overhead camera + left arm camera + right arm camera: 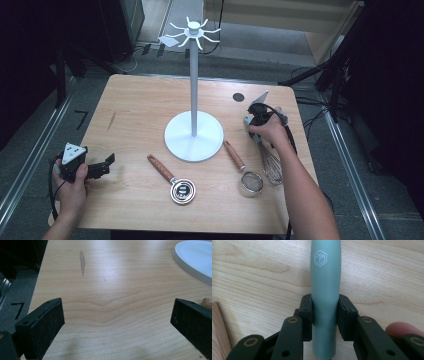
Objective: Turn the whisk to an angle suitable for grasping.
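The grey-green smooth handle (325,290) of the wire whisk (271,167) is being pinched between the pads of the right gripper (325,315), pressed snug on both sides. On the light wooden bench (135,115) the whisk is lying at about 4 o'clock from the white round-based hanging stand (194,135), just beside the small mesh strainer with a wooden handle (244,171). The left gripper (117,317) is being held spread wide over bare wood near 8 o'clock, nothing between its pads.
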